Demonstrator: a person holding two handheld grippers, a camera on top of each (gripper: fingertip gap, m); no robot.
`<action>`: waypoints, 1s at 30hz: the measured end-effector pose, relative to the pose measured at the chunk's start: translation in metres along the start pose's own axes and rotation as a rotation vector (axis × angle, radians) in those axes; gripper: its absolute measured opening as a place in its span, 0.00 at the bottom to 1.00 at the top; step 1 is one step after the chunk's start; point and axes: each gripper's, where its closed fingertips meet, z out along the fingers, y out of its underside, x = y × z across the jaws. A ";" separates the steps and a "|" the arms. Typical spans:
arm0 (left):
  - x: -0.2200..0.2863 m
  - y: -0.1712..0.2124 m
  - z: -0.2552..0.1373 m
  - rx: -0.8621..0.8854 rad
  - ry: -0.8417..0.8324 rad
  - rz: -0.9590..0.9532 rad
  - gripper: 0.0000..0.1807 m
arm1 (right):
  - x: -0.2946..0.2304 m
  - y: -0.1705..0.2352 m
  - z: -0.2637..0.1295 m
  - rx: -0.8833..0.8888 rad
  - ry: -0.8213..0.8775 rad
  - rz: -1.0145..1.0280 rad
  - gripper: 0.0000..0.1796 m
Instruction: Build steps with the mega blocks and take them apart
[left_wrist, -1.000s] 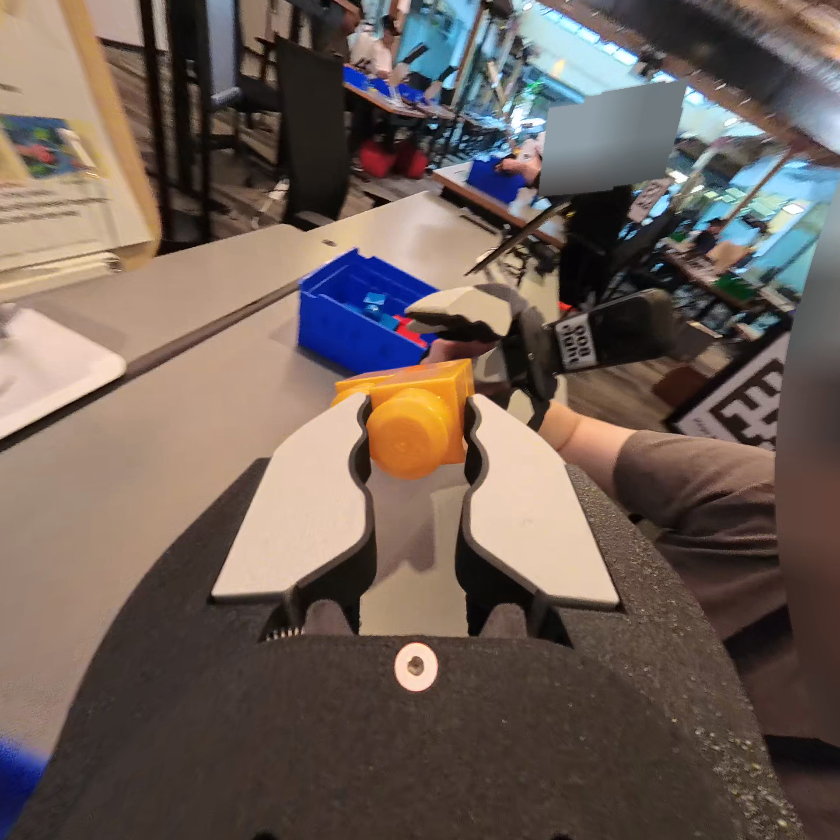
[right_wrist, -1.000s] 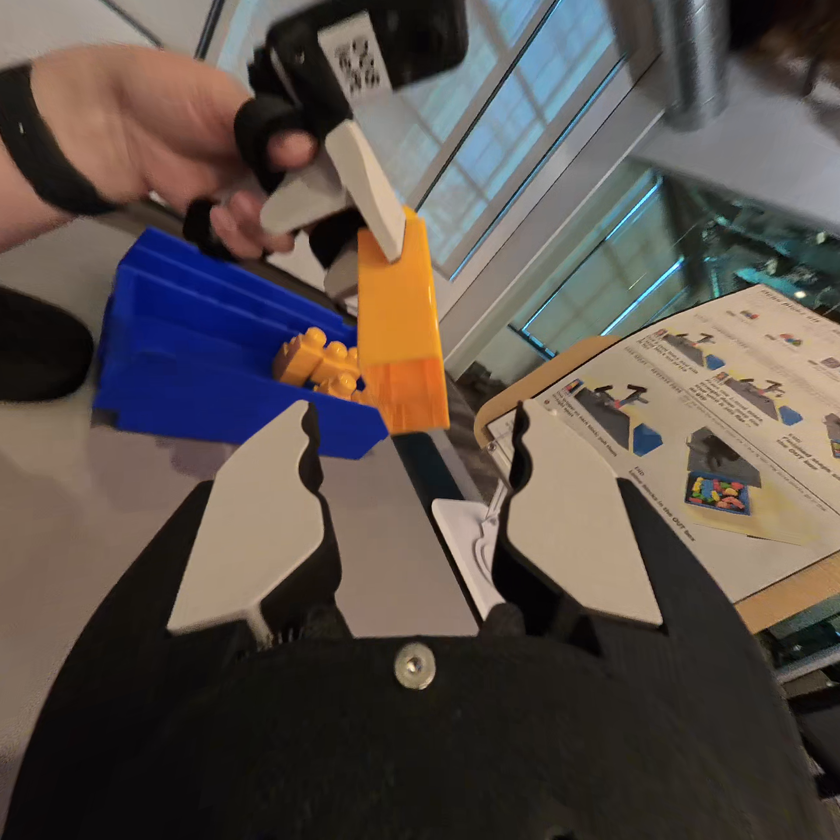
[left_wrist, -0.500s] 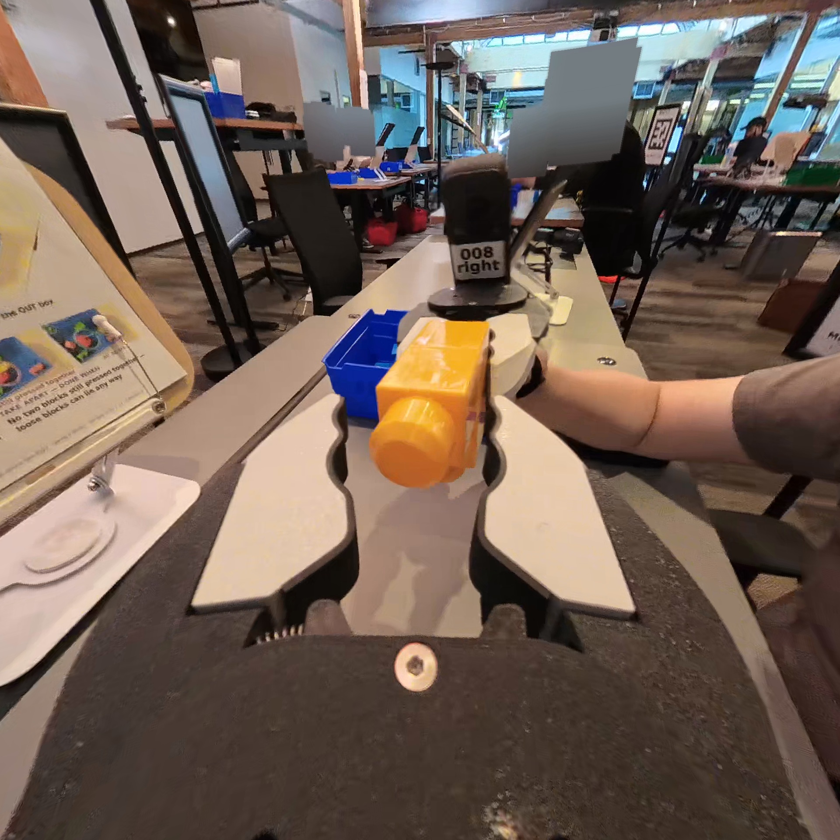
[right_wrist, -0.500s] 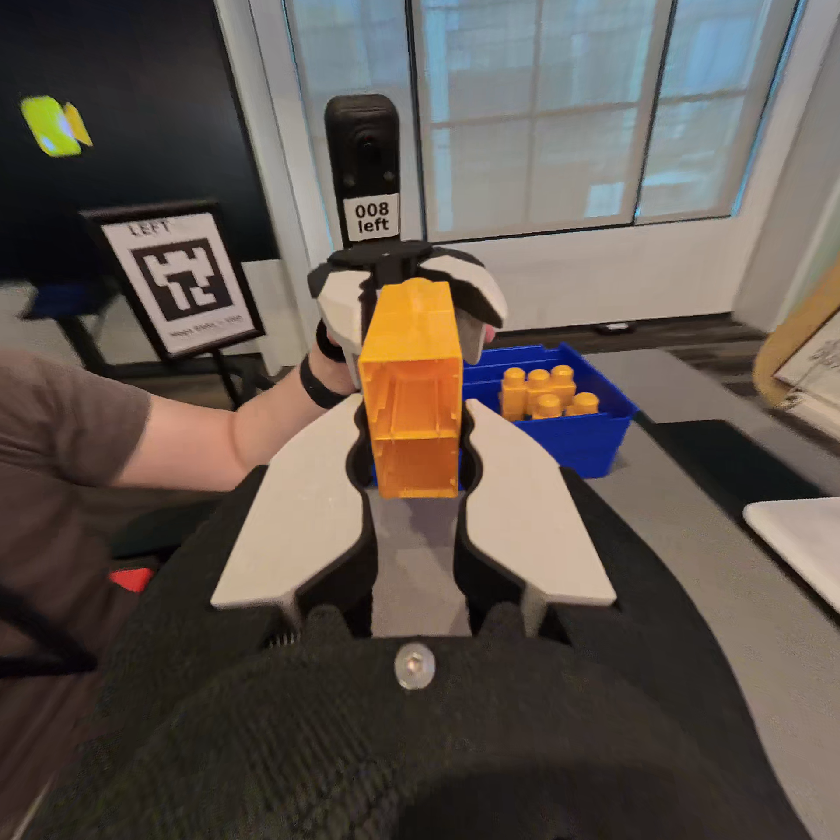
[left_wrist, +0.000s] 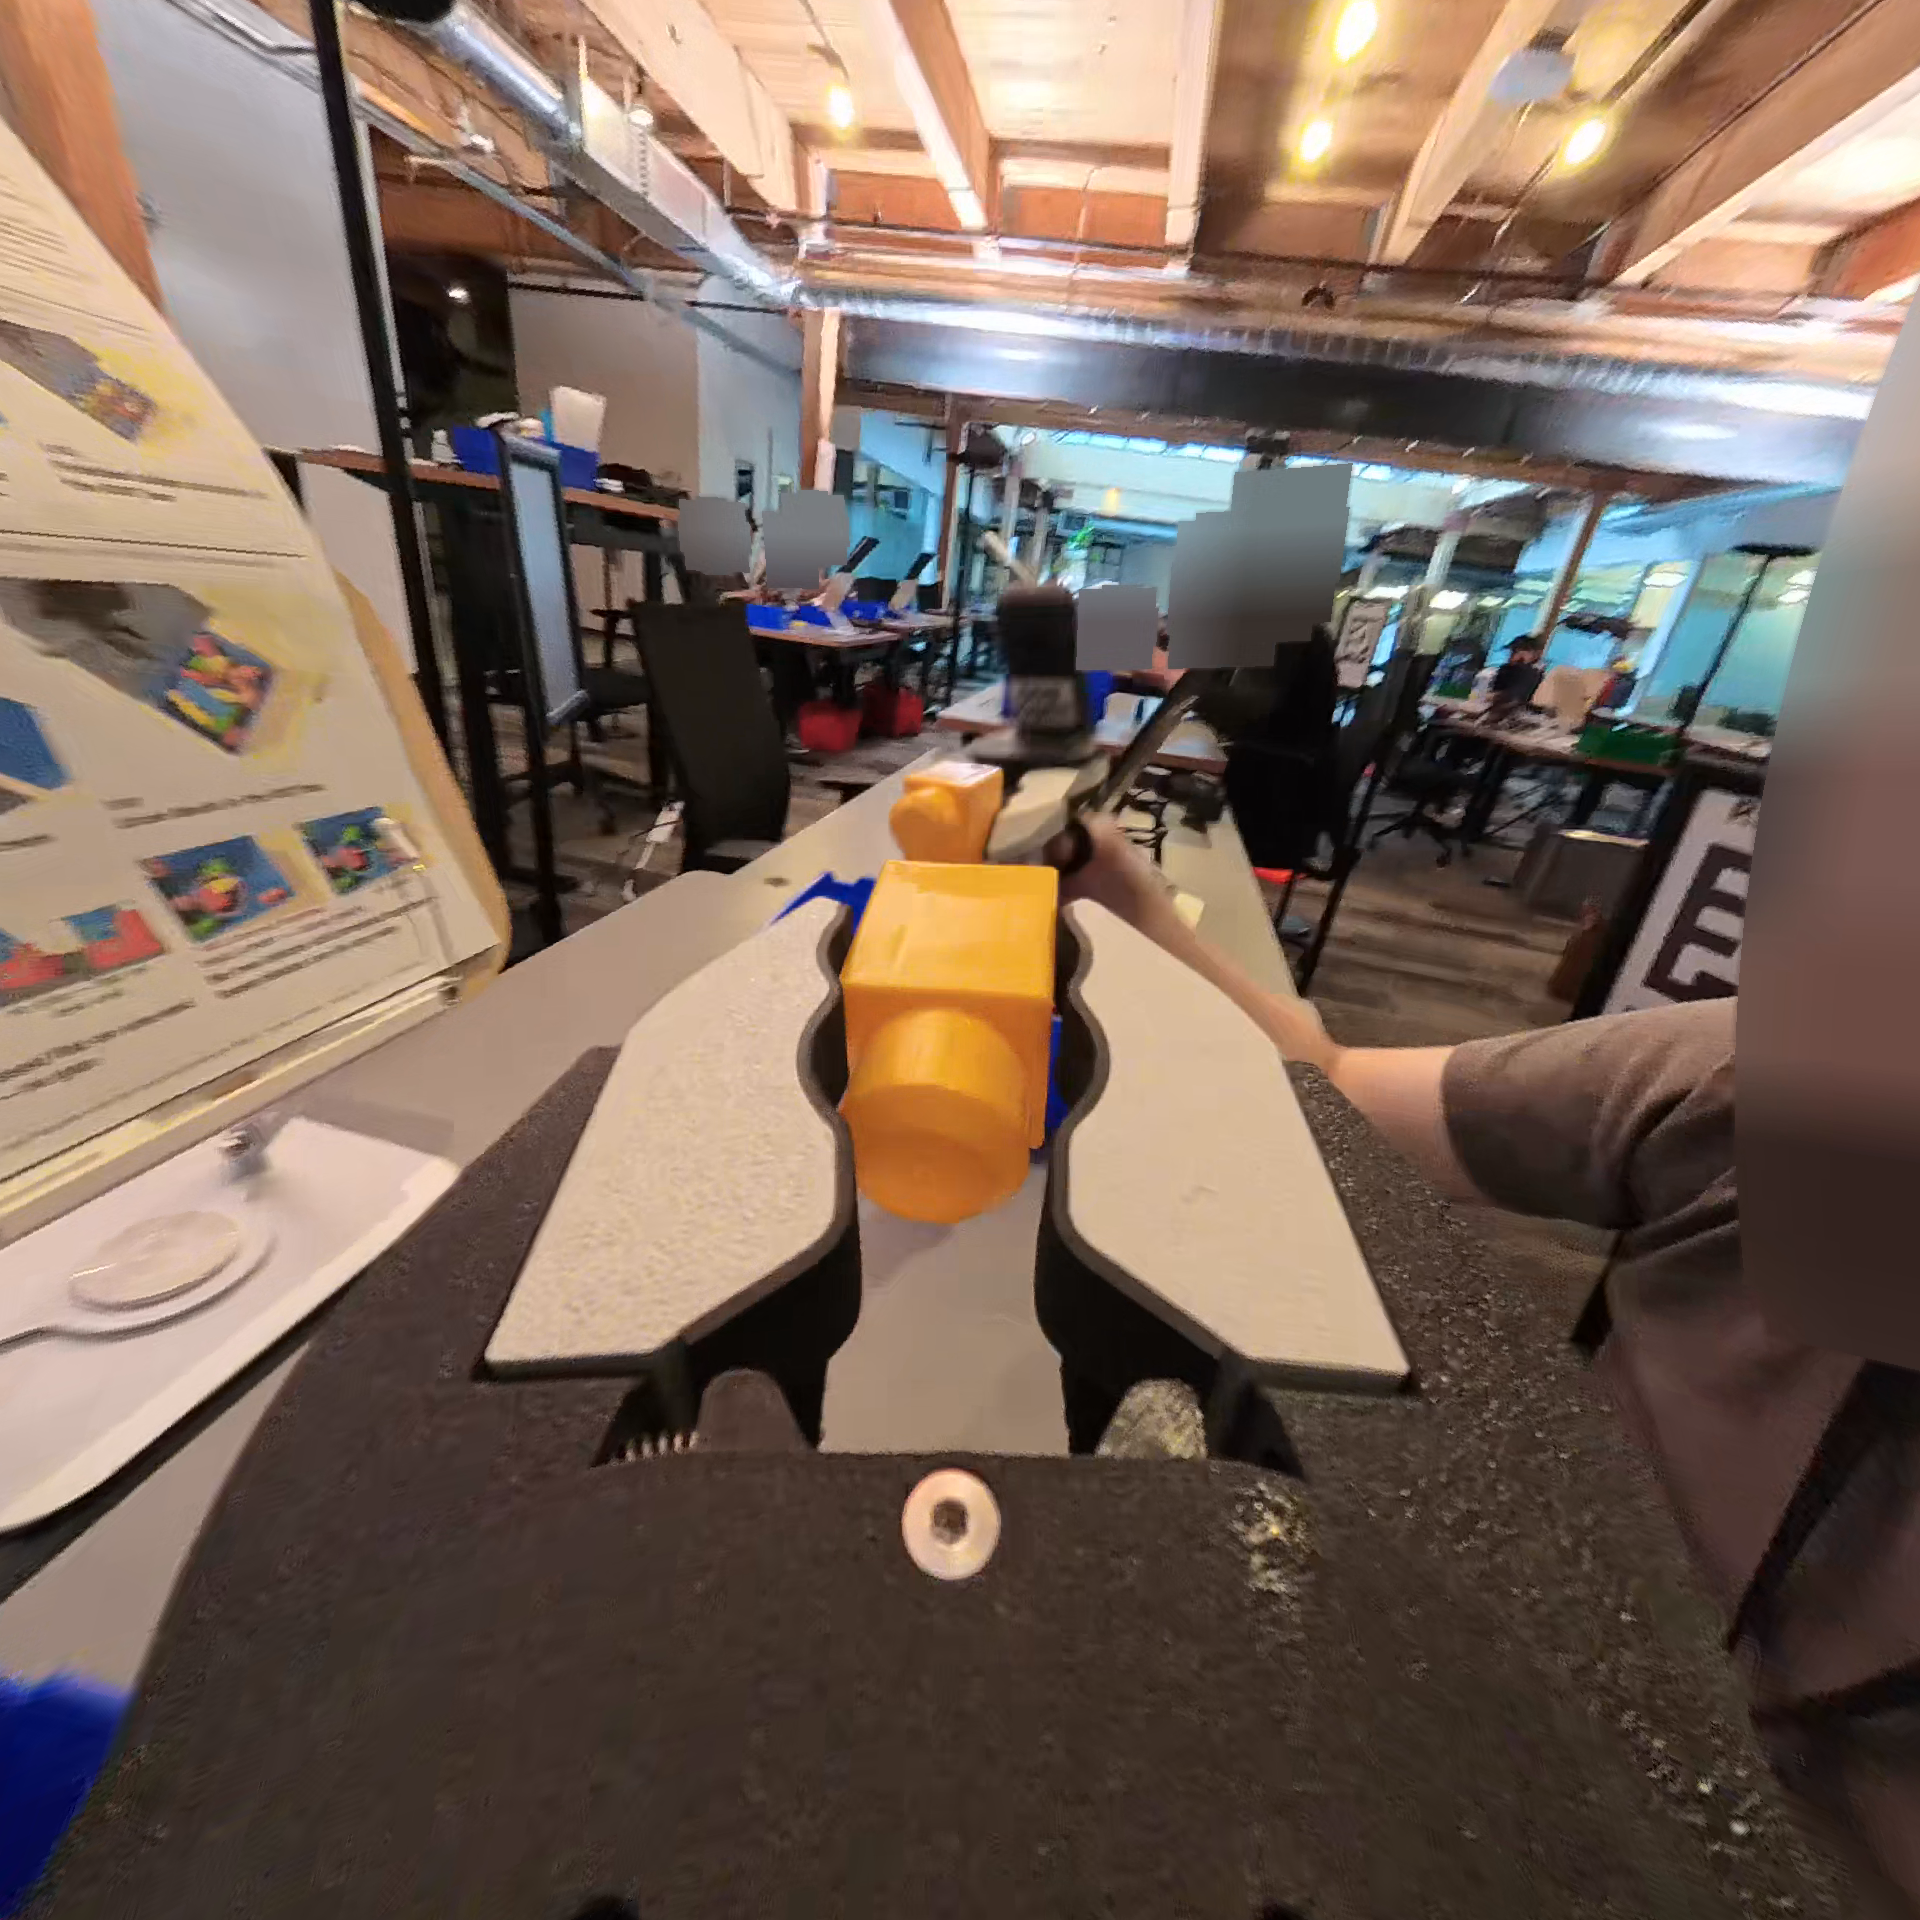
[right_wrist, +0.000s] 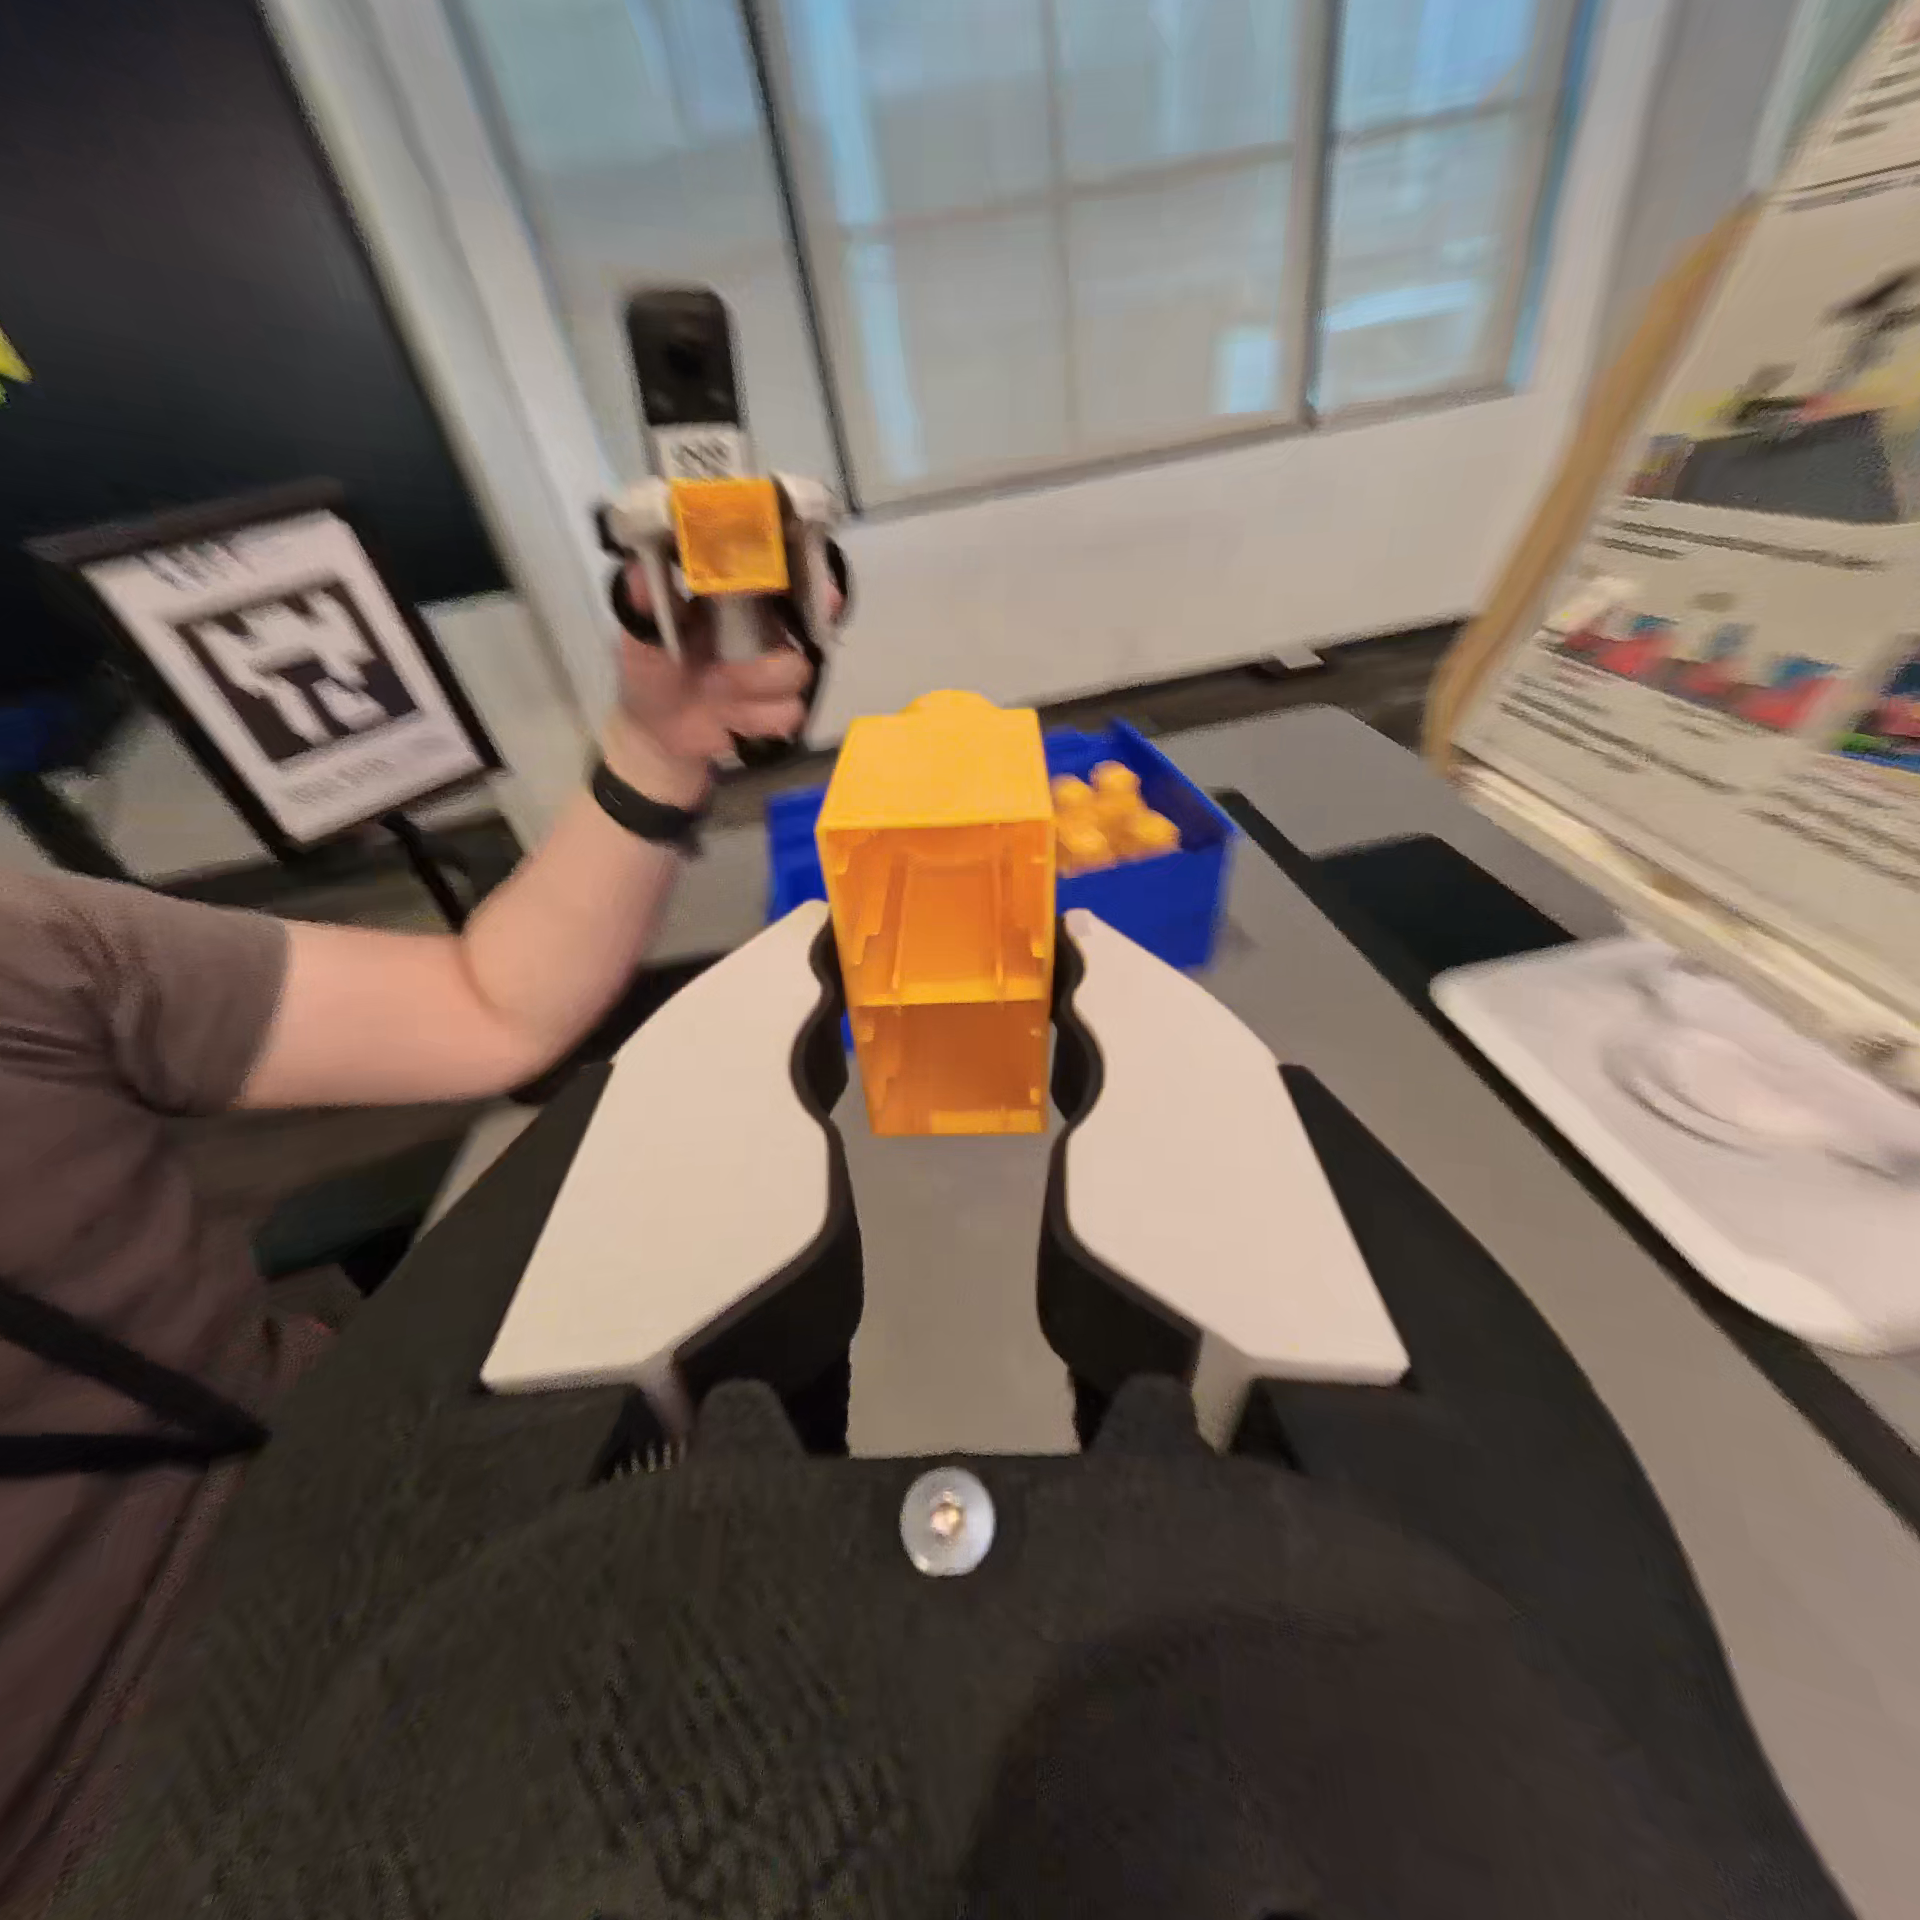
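Each gripper squeezes one block, up in the air. The left gripper (left_wrist: 951, 1049) holds an orange plastic block (left_wrist: 948, 1023) with its round stud pointing back at 6 o'clock. The right gripper (right_wrist: 940, 1023) holds another orange block (right_wrist: 940, 914), hollow end at 6 o'clock. The blue plastic bin (right_wrist: 1153, 894) sits behind at 1 o'clock, a short drop away.

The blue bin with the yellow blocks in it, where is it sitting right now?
In the right wrist view the blue bin sits on the grey table, just behind the orange block held in the right gripper, with the instruction board to its right.
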 end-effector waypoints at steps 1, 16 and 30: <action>-0.001 0.001 -0.003 -0.020 -0.020 0.013 0.20 | 0.013 0.003 -0.024 -0.099 0.106 -0.024 0.21; 0.012 0.065 0.060 -0.215 0.114 -0.141 0.20 | 0.144 0.157 -0.222 -0.627 0.774 0.439 0.31; 0.034 0.110 0.105 -0.314 0.237 -0.408 0.20 | -0.085 0.032 0.066 -0.180 0.136 -0.983 0.38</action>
